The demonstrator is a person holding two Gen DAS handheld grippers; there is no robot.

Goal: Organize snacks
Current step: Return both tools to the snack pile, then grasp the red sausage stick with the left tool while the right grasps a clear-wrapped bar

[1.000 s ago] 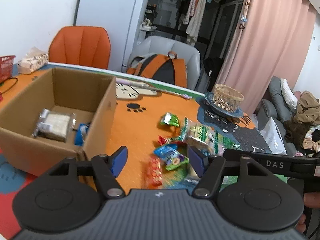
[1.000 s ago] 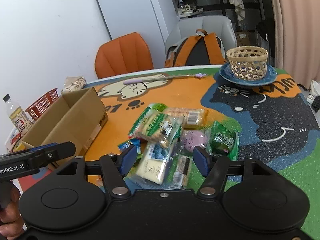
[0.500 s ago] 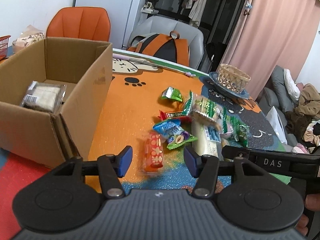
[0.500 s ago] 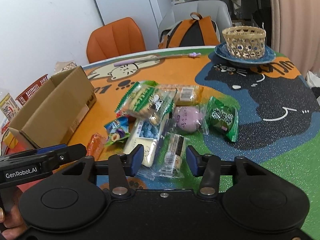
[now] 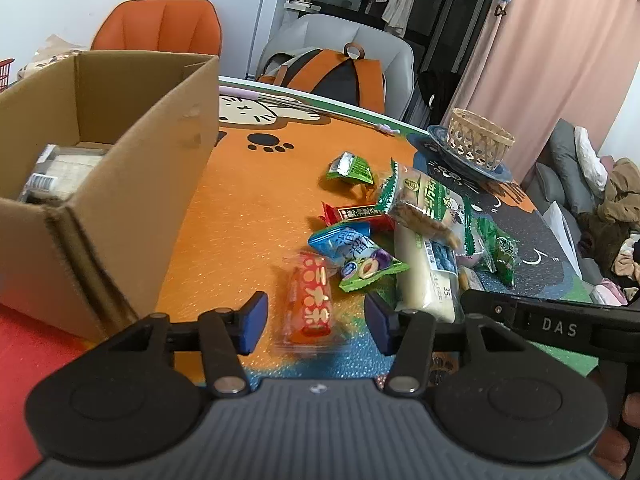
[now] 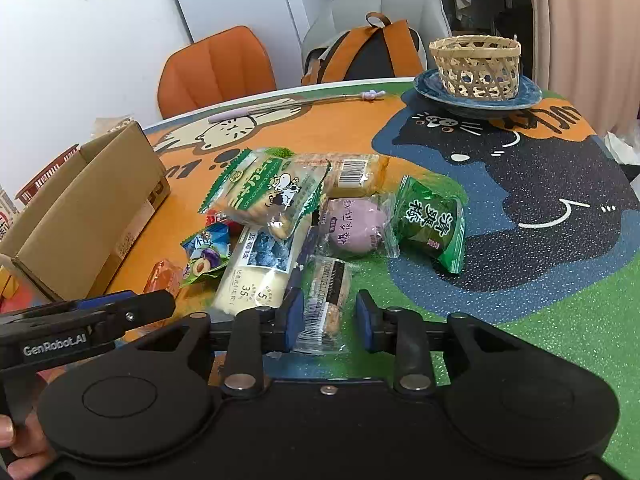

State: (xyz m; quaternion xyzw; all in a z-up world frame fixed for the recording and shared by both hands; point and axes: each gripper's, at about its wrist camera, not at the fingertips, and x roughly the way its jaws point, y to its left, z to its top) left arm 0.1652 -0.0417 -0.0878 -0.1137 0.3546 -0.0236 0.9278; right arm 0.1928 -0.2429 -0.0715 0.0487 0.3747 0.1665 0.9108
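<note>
A pile of snack packets lies on the cartoon-cat table mat. An orange-red packet (image 5: 310, 300) sits between the blue pads of my left gripper (image 5: 316, 328). Its jaws are closing, with a gap on each side of the packet. A clear-wrapped bar (image 6: 326, 296) lies between the pads of my right gripper (image 6: 330, 320). Those jaws are closing too, the left pad at the wrapper's edge and the right pad just off it. The cardboard box (image 5: 120, 200) stands open at the left with a wrapped snack (image 5: 60, 172) inside.
Beside the held packets lie a long white bun pack (image 6: 256, 268), a green biscuit bag (image 6: 264, 192), a purple bun (image 6: 354, 226) and a green plum packet (image 6: 432, 220). A woven basket on a blue plate (image 6: 476, 68) stands at the far right. Chairs and a backpack (image 6: 360, 60) are behind the table.
Both grippers have sunk towards the table and their jaws have narrowed. The left now frames the orange-red packet; the right frames the clear-wrapped bar.
</note>
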